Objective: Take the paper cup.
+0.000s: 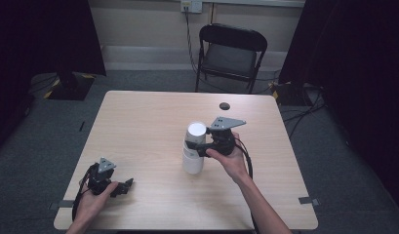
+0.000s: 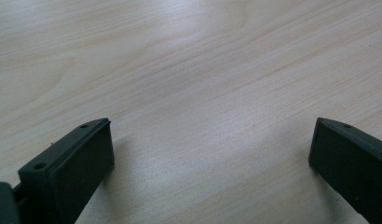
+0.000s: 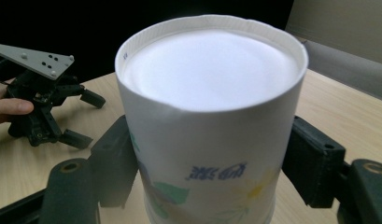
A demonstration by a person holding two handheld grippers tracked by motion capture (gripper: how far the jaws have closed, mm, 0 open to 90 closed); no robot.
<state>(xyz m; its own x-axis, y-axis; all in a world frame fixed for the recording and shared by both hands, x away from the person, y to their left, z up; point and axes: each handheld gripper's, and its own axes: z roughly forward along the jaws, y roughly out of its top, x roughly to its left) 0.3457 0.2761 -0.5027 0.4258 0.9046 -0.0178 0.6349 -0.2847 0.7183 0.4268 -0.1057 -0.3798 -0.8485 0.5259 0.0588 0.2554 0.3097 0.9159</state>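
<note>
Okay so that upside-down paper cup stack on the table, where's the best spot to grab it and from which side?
Grip the top paper cup across its side wall, just under the upturned base, coming in level from the right as the right gripper does. The wall is round and tapered, and the jaws already straddle it; the stiff base rim there probably resists crushing. The left gripper rests open on the table.

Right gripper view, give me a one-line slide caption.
Right gripper jaws clamp an upside-down white paper cup on the wooden table; left gripper rests beyond.
</note>
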